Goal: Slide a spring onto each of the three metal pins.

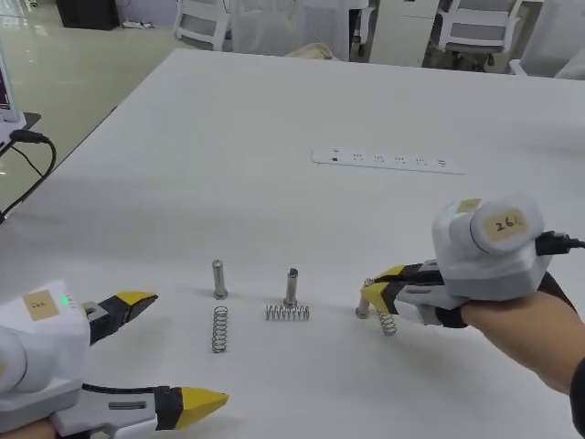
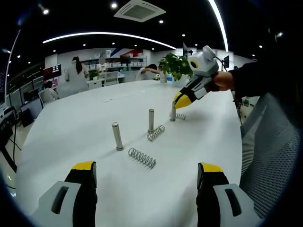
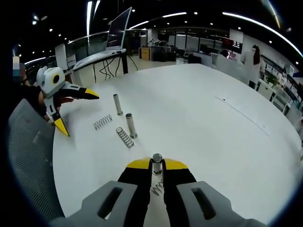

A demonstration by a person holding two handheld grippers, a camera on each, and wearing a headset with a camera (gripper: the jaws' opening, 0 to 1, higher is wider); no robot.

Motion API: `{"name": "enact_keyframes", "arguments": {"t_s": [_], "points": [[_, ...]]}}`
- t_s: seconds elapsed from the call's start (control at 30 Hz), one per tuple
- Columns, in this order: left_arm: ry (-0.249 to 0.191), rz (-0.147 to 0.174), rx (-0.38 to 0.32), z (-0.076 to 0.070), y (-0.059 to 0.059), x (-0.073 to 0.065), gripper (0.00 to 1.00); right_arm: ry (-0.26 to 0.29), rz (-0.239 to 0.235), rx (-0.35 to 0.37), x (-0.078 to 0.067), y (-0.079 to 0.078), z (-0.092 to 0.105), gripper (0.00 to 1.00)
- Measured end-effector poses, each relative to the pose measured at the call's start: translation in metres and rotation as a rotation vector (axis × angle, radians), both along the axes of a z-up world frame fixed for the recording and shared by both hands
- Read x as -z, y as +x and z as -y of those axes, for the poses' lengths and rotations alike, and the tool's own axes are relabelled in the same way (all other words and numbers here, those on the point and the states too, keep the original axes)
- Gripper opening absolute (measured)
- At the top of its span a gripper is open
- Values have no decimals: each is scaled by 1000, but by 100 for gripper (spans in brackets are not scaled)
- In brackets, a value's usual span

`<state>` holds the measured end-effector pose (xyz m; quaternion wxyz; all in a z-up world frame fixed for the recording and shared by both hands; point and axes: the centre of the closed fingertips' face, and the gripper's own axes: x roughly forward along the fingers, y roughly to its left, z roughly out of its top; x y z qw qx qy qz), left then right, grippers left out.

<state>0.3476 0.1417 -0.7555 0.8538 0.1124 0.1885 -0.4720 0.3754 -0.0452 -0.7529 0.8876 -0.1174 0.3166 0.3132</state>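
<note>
**Operator:** Report the location of the pins and springs.

**Inspector:** Three metal pins stand upright in a row on the white table (image 1: 274, 137): left pin (image 1: 219, 279), middle pin (image 1: 292, 287), right pin (image 3: 156, 161). Every spring lies flat on the table. The left spring (image 1: 219, 328) lies just on the near side of the left pin and points away from it. The middle spring (image 1: 287, 313) lies crosswise at the foot of the middle pin. The right spring (image 1: 388, 322) lies beside the right pin, beneath the right gripper (image 1: 373, 291).

**Operator:** Report the jaw condition of each gripper.

**Inspector:** Right gripper: jaws drawn together, yellow tips pinching the top of the right pin. Left gripper (image 1: 180, 347): jaws spread wide, nothing between them, held low over the table on the near side of the left spring. A power strip (image 1: 388, 161) lies well beyond the pins.
</note>
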Motion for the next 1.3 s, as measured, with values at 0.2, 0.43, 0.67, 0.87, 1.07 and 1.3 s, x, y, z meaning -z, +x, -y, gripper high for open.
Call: {"name": "enact_keyframes", "arguments": {"t_s": [0.2, 0.43, 0.67, 0.87, 1.07, 1.3], "points": [[1, 0, -1, -1, 0, 0, 85, -14, -4, -6, 1, -1, 1, 6], [3, -1, 0, -1, 1, 1, 85, -26, -9, -8, 3, -3, 3, 7], [4, -1, 0, -1, 0, 1, 85, -38, -17, -2, 7, -7, 6, 10], [4, -2, 1, -1, -1, 0, 85, -78, -20, 43, 11, -7, 18, 11], [3, -1, 2, 0, -1, 0, 85, -112, -47, 73, 20, -12, 22, 12], [3, -2, 4, 0, -2, 0, 85, -120, -93, 114, 31, -15, 25, 16]]}}
